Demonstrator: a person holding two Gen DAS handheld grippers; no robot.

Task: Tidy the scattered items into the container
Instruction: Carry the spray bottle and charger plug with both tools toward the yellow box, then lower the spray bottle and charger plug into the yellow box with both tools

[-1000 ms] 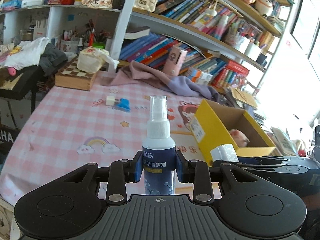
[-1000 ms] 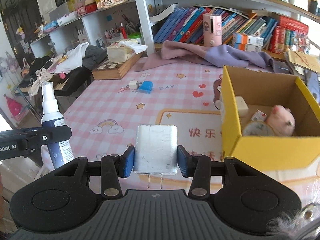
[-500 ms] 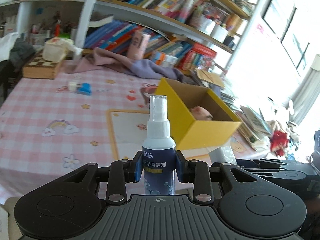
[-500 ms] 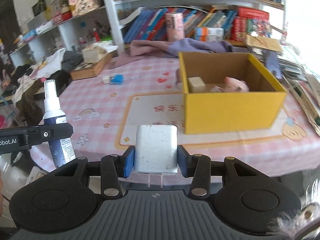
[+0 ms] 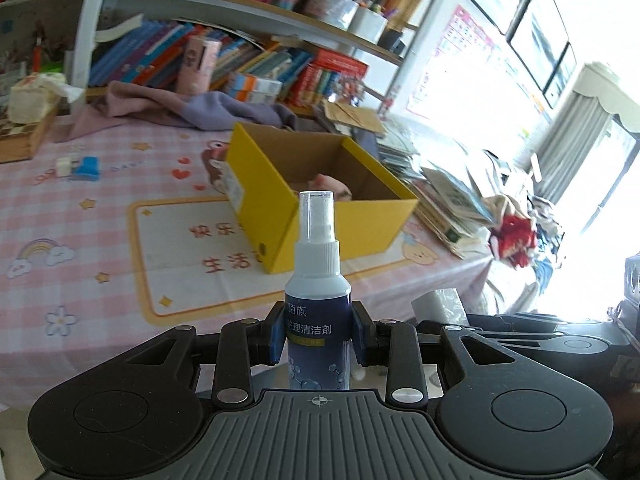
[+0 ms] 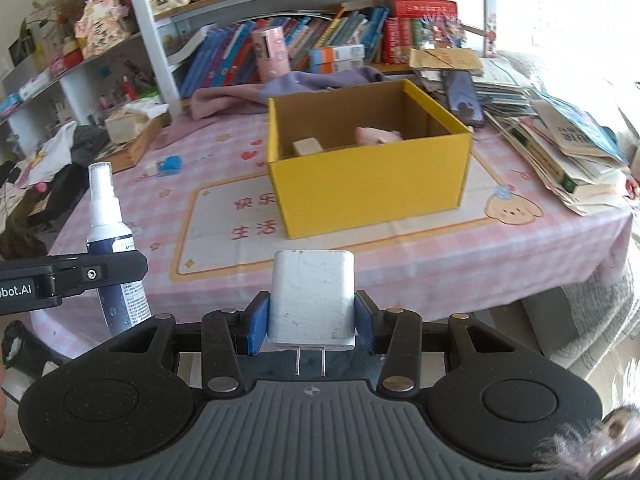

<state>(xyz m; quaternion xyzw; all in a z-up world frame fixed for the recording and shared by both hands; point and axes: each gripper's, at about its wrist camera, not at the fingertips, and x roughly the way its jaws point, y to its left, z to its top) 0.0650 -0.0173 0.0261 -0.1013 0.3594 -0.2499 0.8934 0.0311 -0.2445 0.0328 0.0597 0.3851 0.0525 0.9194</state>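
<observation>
A: Left gripper (image 5: 317, 338) status?
B: Blue pads clamp an upright spray bottle (image 5: 318, 312).
A: Right gripper (image 6: 312, 322)?
B: Pads clamp a white plug adapter (image 6: 312, 296), prongs toward the camera. The yellow box (image 6: 368, 184) stands ahead on the pink tablecloth (image 6: 520, 248), holding a pink toy (image 6: 376, 135).

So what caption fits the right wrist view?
Right claw holding a white charger, facing the yellow box.
</observation>
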